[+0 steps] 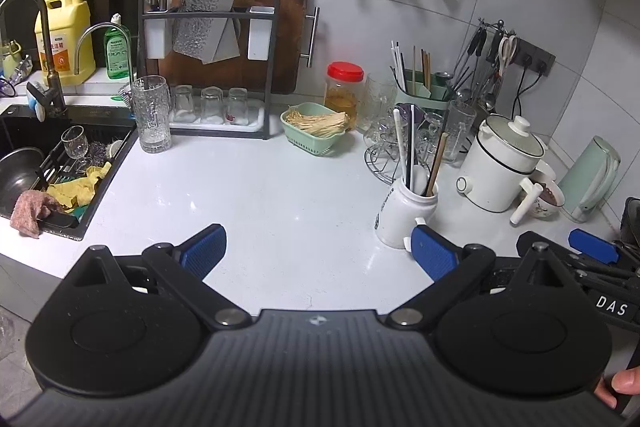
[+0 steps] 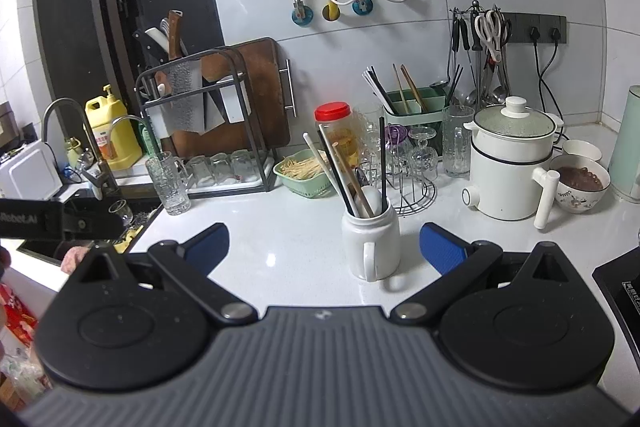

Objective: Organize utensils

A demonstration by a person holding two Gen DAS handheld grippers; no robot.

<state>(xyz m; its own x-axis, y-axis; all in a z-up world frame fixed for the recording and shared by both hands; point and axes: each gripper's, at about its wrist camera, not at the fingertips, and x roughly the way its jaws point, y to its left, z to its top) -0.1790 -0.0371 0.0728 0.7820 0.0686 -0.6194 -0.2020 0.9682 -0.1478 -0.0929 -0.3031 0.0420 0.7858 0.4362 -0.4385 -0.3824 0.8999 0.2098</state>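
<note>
Only the left wrist view shows the sink (image 1: 100, 183), holding a wine glass (image 1: 75, 143).

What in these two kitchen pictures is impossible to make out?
- White mug: the lower ends of its utensils, hidden by its wall, both views.
- Sink: cut off by the left edge, left view.
- Green holder: its base, behind glasses, right view.

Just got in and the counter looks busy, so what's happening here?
A person holds two grippers over the white counter, both with jaws open and holding nothing. The right gripper faces a white mug stuffed with chopsticks and a spoon; the left gripper hovers beside it. A green utensil holder with more chopsticks stands at the back. Nothing has been picked up yet.
</note>
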